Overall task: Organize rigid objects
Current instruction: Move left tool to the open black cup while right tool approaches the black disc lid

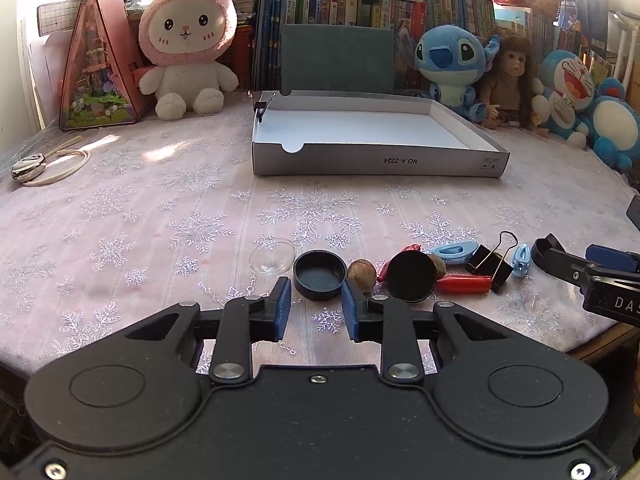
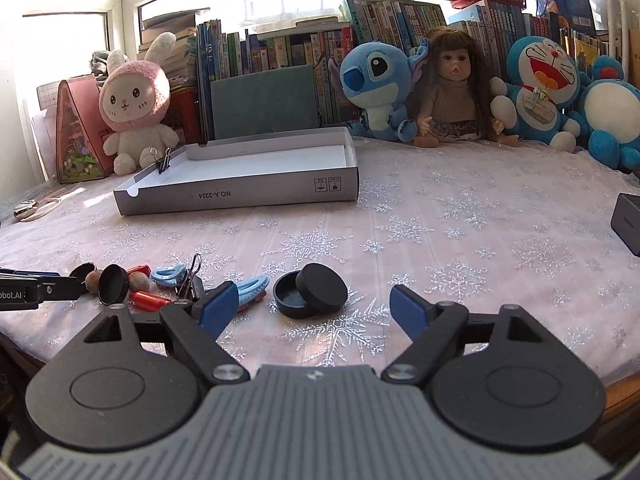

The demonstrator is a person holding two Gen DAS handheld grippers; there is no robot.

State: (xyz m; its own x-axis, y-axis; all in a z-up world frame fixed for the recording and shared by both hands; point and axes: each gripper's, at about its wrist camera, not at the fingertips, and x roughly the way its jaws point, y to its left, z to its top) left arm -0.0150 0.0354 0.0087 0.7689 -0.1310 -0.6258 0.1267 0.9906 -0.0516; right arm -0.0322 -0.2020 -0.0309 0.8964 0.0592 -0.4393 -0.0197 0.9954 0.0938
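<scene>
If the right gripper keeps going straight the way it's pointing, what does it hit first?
Most likely the two stacked black round caps, which sit just ahead of the right gripper, between its open jaws. Depth is hard to judge here, so it might meet the tablecloth just short of them.

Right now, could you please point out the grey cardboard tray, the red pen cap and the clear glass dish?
grey cardboard tray (image 1: 376, 162): left wrist view, on its front wall near the printed number.
red pen cap (image 1: 464, 284): left wrist view, middle of its body.
clear glass dish (image 1: 272, 261): left wrist view, centre of the bowl.
</scene>
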